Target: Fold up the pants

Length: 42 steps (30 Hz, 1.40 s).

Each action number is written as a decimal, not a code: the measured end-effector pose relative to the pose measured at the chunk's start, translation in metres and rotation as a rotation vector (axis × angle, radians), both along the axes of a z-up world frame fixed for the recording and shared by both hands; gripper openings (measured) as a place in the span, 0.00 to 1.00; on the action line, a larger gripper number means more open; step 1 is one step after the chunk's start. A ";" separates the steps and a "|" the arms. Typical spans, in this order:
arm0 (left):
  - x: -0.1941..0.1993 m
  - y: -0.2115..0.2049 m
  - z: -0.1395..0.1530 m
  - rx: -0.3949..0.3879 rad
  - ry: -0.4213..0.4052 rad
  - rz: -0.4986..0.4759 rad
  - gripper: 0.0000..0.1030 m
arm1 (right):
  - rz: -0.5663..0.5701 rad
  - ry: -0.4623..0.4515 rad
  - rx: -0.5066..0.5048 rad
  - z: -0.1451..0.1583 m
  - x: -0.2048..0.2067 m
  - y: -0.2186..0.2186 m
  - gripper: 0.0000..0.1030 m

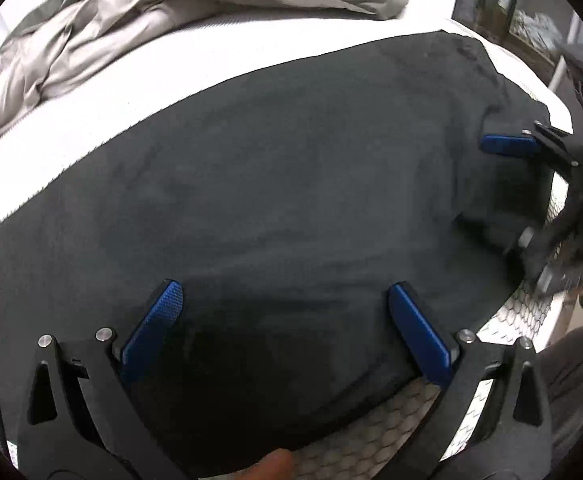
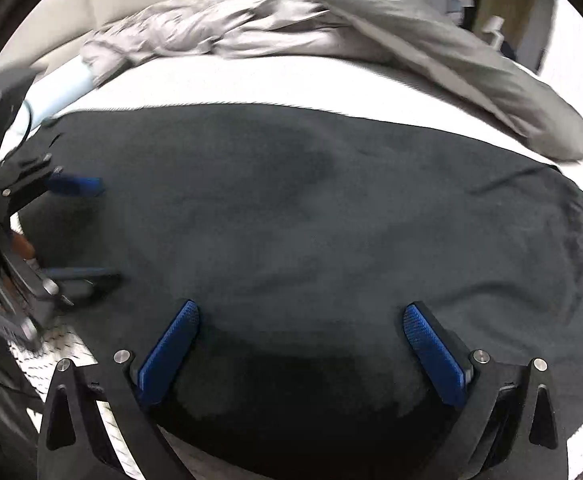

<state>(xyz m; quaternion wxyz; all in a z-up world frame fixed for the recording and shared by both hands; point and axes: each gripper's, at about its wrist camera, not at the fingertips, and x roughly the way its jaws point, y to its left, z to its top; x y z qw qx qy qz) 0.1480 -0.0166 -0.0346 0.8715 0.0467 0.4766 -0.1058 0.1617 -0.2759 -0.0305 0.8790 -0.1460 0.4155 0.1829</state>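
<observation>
Dark black pants [image 1: 291, 184] lie spread flat across a white bed [image 1: 139, 92], also filling the right wrist view as black pants [image 2: 331, 220]. My left gripper [image 1: 285, 296] hovers open just over the near edge of the cloth, blue fingers [image 1: 155, 324] wide apart with nothing between them. My right gripper [image 2: 301, 316] is open too, low over the near edge of the fabric. In the left wrist view the right gripper [image 1: 511, 184] shows at the far right, over the pants' end. The left gripper [image 2: 91, 228] appears at the left of the right wrist view.
A crumpled grey duvet [image 1: 91, 40] and a grey pillow [image 2: 451, 60] lie at the far side of the bed. The mattress side with a honeycomb mesh [image 1: 391, 420] runs below the pants. Furniture [image 1: 531, 20] stands beyond the bed's far right corner.
</observation>
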 end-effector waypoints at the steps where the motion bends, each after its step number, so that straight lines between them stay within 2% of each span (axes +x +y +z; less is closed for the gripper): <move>1: 0.000 0.006 0.000 -0.003 0.003 0.010 1.00 | -0.040 -0.001 0.003 0.001 0.004 -0.015 1.00; 2: -0.001 0.012 0.001 -0.004 0.006 0.014 1.00 | -0.093 -0.016 -0.016 0.002 0.008 -0.030 0.99; 3: 0.000 0.019 0.001 0.000 0.009 0.013 1.00 | -0.206 -0.054 -0.062 0.004 0.013 -0.059 0.99; 5: -0.001 0.042 0.004 0.019 0.002 0.043 1.00 | -0.359 -0.088 -0.086 0.006 0.019 -0.103 0.99; 6: 0.000 0.052 0.004 0.029 0.003 0.071 1.00 | -0.476 -0.105 -0.067 0.009 0.021 -0.137 0.99; 8: 0.004 0.081 0.001 0.031 0.021 0.165 1.00 | -0.579 -0.111 -0.002 0.010 0.022 -0.173 0.99; 9: 0.005 0.093 -0.001 0.006 0.035 0.205 1.00 | -0.566 -0.098 0.036 0.009 0.022 -0.178 0.99; 10: 0.006 0.099 -0.002 -0.009 0.040 0.221 1.00 | -0.556 -0.110 0.029 0.010 0.021 -0.177 1.00; 11: 0.005 0.102 -0.002 -0.014 0.045 0.232 1.00 | -0.540 -0.141 -0.025 0.012 0.019 -0.168 1.00; 13: 0.005 0.098 0.004 0.014 0.040 0.240 0.99 | -0.518 -0.169 -0.084 0.017 0.016 -0.150 1.00; 16: 0.012 0.076 0.024 -0.008 -0.014 0.207 0.99 | -0.421 -0.177 -0.045 0.030 0.018 -0.112 1.00; 19: 0.042 0.036 0.042 0.037 -0.069 0.151 0.99 | -0.265 -0.104 0.003 0.035 0.035 -0.058 1.00; 20: 0.052 0.025 0.042 0.040 -0.064 0.119 0.99 | -0.211 -0.075 0.012 0.034 0.042 -0.042 1.00; 23: 0.091 -0.013 0.023 0.102 -0.010 0.006 0.99 | -0.143 -0.039 -0.009 0.024 0.065 -0.004 1.00; 25: 0.110 -0.014 0.002 0.150 0.035 0.025 1.00 | -0.116 0.007 -0.071 0.006 0.078 0.004 0.99; 27: 0.114 0.009 -0.004 0.021 0.059 0.050 1.00 | -0.134 -0.025 -0.177 0.000 0.083 -0.008 0.99; 29: 0.113 0.034 -0.002 0.013 0.057 0.112 1.00 | -0.246 -0.071 -0.192 0.008 0.091 -0.046 1.00; 30: 0.113 0.049 -0.001 0.007 0.058 0.153 1.00 | -0.409 -0.106 -0.250 0.012 0.100 -0.079 0.99; 31: 0.113 0.058 -0.001 0.000 0.061 0.177 1.00 | -0.523 -0.136 -0.281 0.013 0.105 -0.105 0.99; 32: 0.113 0.069 -0.002 -0.017 0.064 0.201 1.00 | -0.608 -0.137 -0.290 0.011 0.110 -0.126 0.99; 33: 0.112 0.079 -0.002 -0.004 0.062 0.235 1.00 | -0.654 -0.109 -0.242 0.008 0.114 -0.144 0.99; 34: 0.112 0.083 -0.003 0.002 0.064 0.253 1.00 | -0.655 -0.079 -0.138 0.007 0.115 -0.157 0.99; 35: 0.112 0.087 -0.002 -0.010 0.065 0.265 1.00 | -0.652 -0.078 -0.114 0.009 0.114 -0.160 0.99; 39: 0.112 0.081 0.015 0.018 0.021 0.293 0.99 | -0.611 -0.175 -0.163 0.040 0.094 -0.130 0.99; 41: 0.117 0.072 0.024 0.001 -0.006 0.270 0.99 | -0.541 -0.182 -0.103 0.049 0.083 -0.109 0.99; 42: 0.125 0.064 0.025 -0.016 -0.004 0.265 0.99 | -0.466 -0.157 -0.046 0.053 0.085 -0.089 0.99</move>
